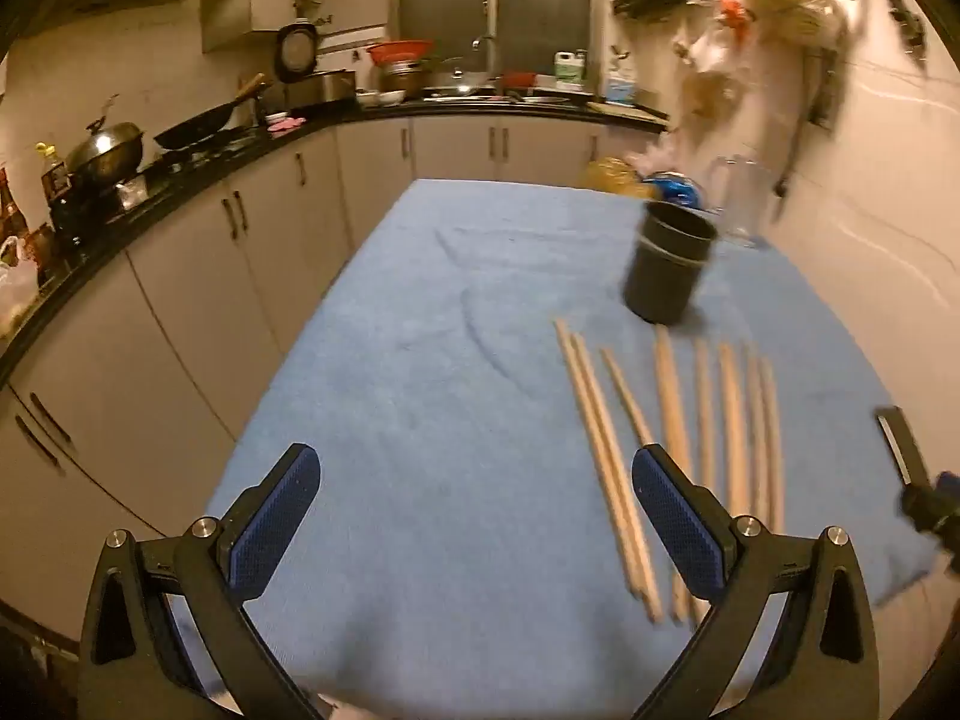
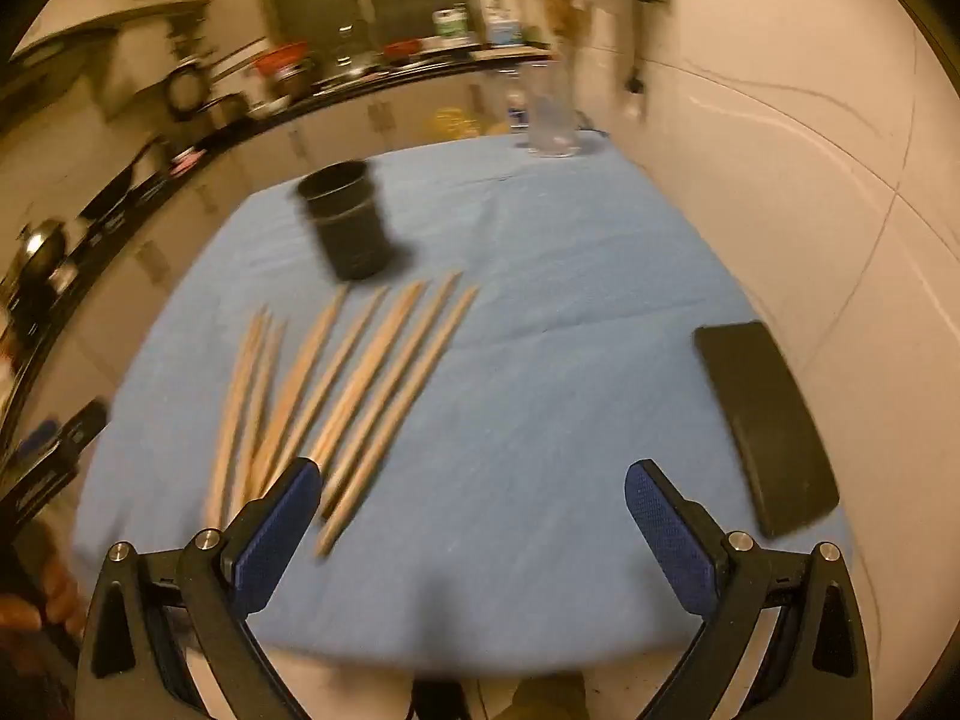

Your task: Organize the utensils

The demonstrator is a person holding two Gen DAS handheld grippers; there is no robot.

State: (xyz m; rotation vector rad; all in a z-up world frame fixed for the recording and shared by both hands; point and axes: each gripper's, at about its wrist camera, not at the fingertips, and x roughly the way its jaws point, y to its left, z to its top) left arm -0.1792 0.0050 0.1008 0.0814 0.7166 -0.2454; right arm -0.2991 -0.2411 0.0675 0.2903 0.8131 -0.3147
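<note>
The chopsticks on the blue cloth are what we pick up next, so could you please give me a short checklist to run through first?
1. Left gripper jaws open and empty: ok.
2. Right gripper jaws open and empty: ok.
3. Chopsticks lying loose on the blue cloth, nothing on top: ok.
4. Black cup upright, mouth unobstructed: ok.
5. Cup empty inside: cannot tell.
6. Black flat object clear of the chopsticks: ok.
</note>
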